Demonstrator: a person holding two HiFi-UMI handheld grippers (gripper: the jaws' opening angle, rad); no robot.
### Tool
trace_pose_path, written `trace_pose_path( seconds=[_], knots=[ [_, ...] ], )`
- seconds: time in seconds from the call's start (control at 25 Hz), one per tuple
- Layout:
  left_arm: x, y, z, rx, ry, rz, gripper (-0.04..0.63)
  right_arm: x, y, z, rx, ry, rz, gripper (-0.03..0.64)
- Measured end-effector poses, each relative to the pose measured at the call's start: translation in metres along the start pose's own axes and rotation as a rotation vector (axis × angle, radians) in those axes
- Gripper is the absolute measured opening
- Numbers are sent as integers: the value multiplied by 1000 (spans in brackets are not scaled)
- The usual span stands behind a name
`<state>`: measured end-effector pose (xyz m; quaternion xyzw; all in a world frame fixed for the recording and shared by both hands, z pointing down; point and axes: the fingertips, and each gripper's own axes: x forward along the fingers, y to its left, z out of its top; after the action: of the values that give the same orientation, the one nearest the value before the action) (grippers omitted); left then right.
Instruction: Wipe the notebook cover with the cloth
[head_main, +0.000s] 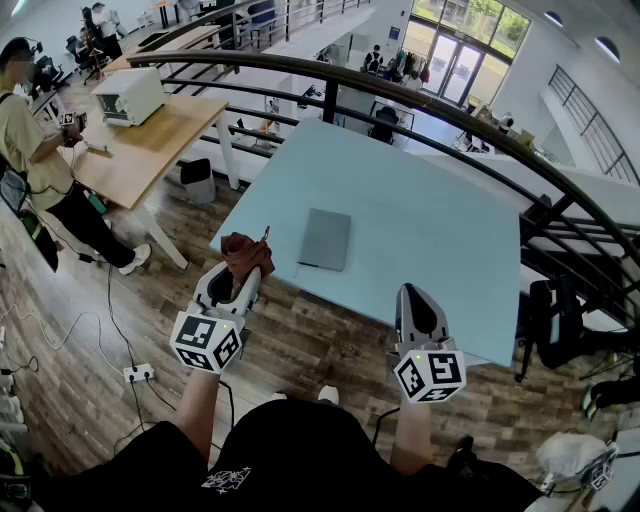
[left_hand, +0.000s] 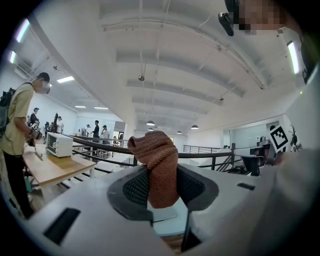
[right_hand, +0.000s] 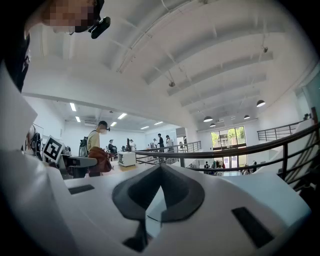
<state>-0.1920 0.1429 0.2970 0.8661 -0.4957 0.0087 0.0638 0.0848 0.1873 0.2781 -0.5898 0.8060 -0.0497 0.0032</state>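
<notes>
A grey notebook (head_main: 325, 240) lies closed on the light blue table (head_main: 430, 230), near its front left part. A rust-brown cloth (head_main: 247, 254) sticks up from my left gripper (head_main: 245, 273), which is shut on it just off the table's front left edge, short of the notebook. In the left gripper view the cloth (left_hand: 157, 162) stands bunched between the jaws of the left gripper (left_hand: 161, 176). My right gripper (head_main: 413, 293) hovers at the table's front edge, right of the notebook, and holds nothing. Its jaws meet at their tips in the right gripper view (right_hand: 160, 169).
A black curved railing (head_main: 400, 95) runs behind the table. At the left, a wooden desk (head_main: 150, 140) carries a white oven (head_main: 128, 95), and a person (head_main: 35, 160) stands beside it. A power strip (head_main: 138, 373) and cables lie on the wooden floor. A black chair (head_main: 555, 320) stands at the right.
</notes>
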Motion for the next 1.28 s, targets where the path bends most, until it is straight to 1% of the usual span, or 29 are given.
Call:
trace_pose_path(
  seconds=[0.16, 0.36, 0.52, 0.96, 1.28],
  knots=[
    [1, -10, 0, -11, -6, -3, 140, -3, -7, -1, 0, 16, 13, 6],
    [10, -21, 2, 3, -10, 1, 140, -2, -17, 0, -10, 13, 20, 6],
    [16, -27, -1, 6, -5, 11, 140, 2, -21, -1, 24, 1, 65, 8],
    [41, -59, -8, 12, 1, 63, 140, 4, -59, -10, 56, 20, 132, 8],
    [45, -80, -25, 3, 23, 107, 140, 7, -76, -26, 64, 57, 197, 8]
  ],
)
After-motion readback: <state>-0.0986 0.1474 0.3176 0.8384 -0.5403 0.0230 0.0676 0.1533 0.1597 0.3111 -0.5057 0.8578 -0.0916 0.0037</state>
